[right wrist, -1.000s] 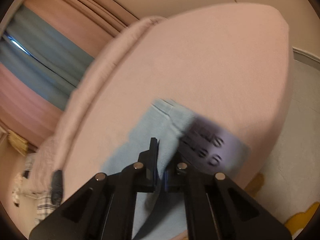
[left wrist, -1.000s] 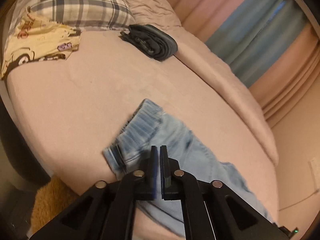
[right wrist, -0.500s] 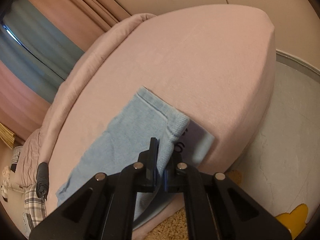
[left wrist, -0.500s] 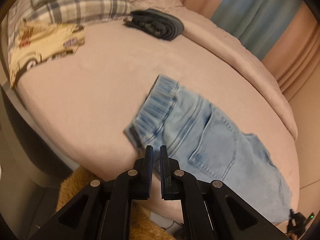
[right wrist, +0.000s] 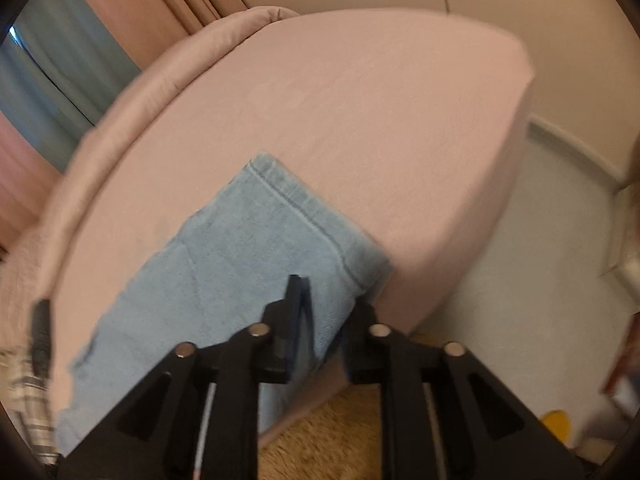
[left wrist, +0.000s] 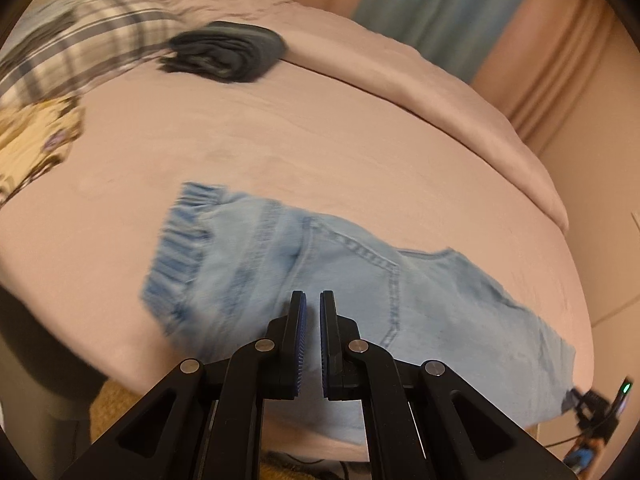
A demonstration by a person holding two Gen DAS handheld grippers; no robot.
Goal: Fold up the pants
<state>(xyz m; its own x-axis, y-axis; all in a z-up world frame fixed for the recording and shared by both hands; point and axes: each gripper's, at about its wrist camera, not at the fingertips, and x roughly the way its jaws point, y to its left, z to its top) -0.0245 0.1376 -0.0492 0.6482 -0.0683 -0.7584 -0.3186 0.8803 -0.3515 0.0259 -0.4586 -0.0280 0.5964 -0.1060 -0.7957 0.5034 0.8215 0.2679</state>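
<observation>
— Where are the pants (left wrist: 320, 280) now?

— Flat along the near edge of the pink bed (left wrist: 320, 152), light blue denim, already doubled leg on leg. The ribbed waistband (left wrist: 180, 248) sits toward the pillows, the hems (right wrist: 316, 220) toward the foot, with the lower edge of the cloth spilling slightly over the mattress side.

— And the two tongs?

— The left gripper (left wrist: 313, 308) hovers over the seat, near the back pocket, its blades set a narrow slit apart with nothing between them. The right gripper (right wrist: 332, 304) is at the hem end, spread wider; the picture is smeared there, so I'd only say it looks empty, with the cloth under it and not pinched.

— So what's the step?

— By my reckoning, taking fresh holds for the crosswise fold, hem up to waistband. To do it well, each tong should bite both layers at a corner of the hem, not just the top one, or the legs will slide apart. Lift only enough to clear the bed, carry the hem across level, and line the edges up before letting go. The overhanging edge wants drawing onto the mattress first.

— Anything in the way?

— No. The dark rolled garment (left wrist: 228, 54) and plaid pillow (left wrist: 80, 40) lie well apart.
</observation>
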